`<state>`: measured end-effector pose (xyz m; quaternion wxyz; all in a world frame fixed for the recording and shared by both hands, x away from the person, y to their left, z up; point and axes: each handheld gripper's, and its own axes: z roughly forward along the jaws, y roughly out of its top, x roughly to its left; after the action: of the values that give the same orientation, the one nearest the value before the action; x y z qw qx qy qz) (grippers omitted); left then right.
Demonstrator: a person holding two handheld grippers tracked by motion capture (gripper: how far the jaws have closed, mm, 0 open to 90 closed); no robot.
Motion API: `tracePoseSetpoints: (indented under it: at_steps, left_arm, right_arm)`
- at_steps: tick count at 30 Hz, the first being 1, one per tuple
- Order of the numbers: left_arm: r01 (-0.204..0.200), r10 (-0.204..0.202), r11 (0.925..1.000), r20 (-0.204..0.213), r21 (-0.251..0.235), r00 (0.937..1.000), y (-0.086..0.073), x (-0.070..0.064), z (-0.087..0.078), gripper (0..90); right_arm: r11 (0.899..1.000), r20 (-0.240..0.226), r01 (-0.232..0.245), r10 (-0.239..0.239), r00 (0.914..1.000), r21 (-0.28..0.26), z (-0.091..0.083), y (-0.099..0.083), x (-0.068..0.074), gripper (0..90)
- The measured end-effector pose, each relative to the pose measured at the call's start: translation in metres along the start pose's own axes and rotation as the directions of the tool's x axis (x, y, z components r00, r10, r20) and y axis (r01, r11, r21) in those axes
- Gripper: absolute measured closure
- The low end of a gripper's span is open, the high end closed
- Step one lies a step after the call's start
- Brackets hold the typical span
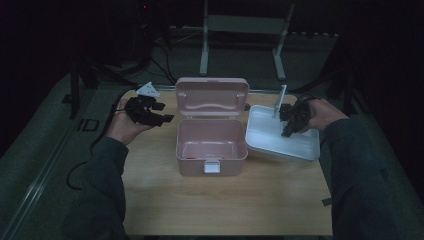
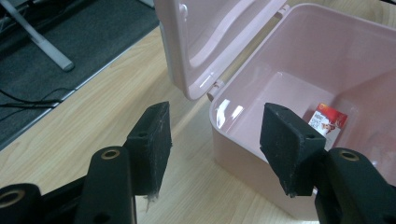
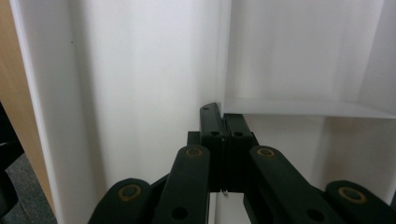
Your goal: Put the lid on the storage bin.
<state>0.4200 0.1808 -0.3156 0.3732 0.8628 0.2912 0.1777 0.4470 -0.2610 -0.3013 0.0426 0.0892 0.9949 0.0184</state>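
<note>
Hands sit on either side of the pink box at frame centre, lid up. Left gripper hovers at centre-left, jaws spread, aimed at the box. Right gripper dips into the white tray at centre-right, jaws pressed together on a thin white sheet standing upright.

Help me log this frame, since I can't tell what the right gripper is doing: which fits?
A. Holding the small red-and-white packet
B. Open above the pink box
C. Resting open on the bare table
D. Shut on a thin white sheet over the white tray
D: the right gripper has its jaws pressed together on the edge of a thin white sheet, over the white tray.
</note>
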Motion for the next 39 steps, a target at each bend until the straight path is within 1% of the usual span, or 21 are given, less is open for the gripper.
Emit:
tracePoseSetpoints:
  at_steps: [7, 10, 12, 13, 18, 24, 30, 37, 38, 39]
  left_arm:
    - [-0.002, 0.002, 1.0, 0.002, 0.003, 1.0, -0.001, 0.0, 0.0, 42.9]
    - [-0.001, 0.001, 1.0, 0.003, 0.003, 1.0, -0.002, 0.001, 0.0, 43.2]
    - [-0.002, 0.002, 1.0, 0.003, 0.003, 1.0, -0.002, 0.001, 0.0, 43.3]
    - [-0.002, 0.002, 1.0, 0.004, 0.002, 1.0, -0.002, 0.0, 0.0, 43.3]
    - [-0.005, 0.005, 1.0, 0.004, 0.004, 1.0, -0.002, 0.0, 0.0, 43.3]
    - [-0.003, 0.003, 1.0, 0.006, 0.003, 1.0, -0.004, 0.001, -0.001, 43.4]
    - [0.01, -0.01, 0.9999, 0.009, -0.007, 0.9999, -0.006, 0.003, -0.001, 43.5]
    - [0.011, -0.011, 0.9999, 0.005, -0.009, 0.9999, -0.008, 0.005, -0.004, 43.7]
    - [0.011, -0.011, 0.9999, 0.005, -0.009, 0.9999, -0.008, 0.005, -0.004, 43.7]
    - [0.014, -0.014, 0.9999, 0.003, -0.01, 0.9999, -0.008, 0.005, -0.005, 43.7]
  right_arm:
    - [0.998, -0.016, 0.047, -0.048, 0.9987, -0.028, 0.002, 0.022, 0.006, 89.7]
    - [0.996, -0.028, 0.067, -0.069, 0.9972, -0.052, 0.002, 0.031, 0.008, 89.7]
    - [0.995, -0.039, 0.071, -0.073, 0.9966, -0.065, 0.001, 0.038, 0.01, 89.7]
    - [0.994, -0.037, 0.078, -0.081, 0.996, -0.07, 0.0, 0.041, 0.011, 89.7]
    - [0.991, -0.038, 0.117, -0.12, 0.9921, -0.072, -0.001, 0.061, 0.015, 89.6]
    - [0.985, -0.036, 0.152, -0.155, 0.9872, -0.077, -0.002, 0.084, 0.02, 89.7]
    - [0.98, -0.044, 0.179, -0.183, 0.9821, -0.081, -0.004, 0.106, 0.024, 89.7]
    - [0.975, -0.055, 0.209, -0.213, 0.9755, -0.071, -0.004, 0.14, 0.029, 89.7]
    - [0.975, -0.055, 0.209, -0.213, 0.9755, -0.071, -0.004, 0.14, 0.029, 89.7]
    - [0.974, -0.057, 0.215, -0.219, 0.974, -0.072, -0.004, 0.144, 0.03, 89.7]
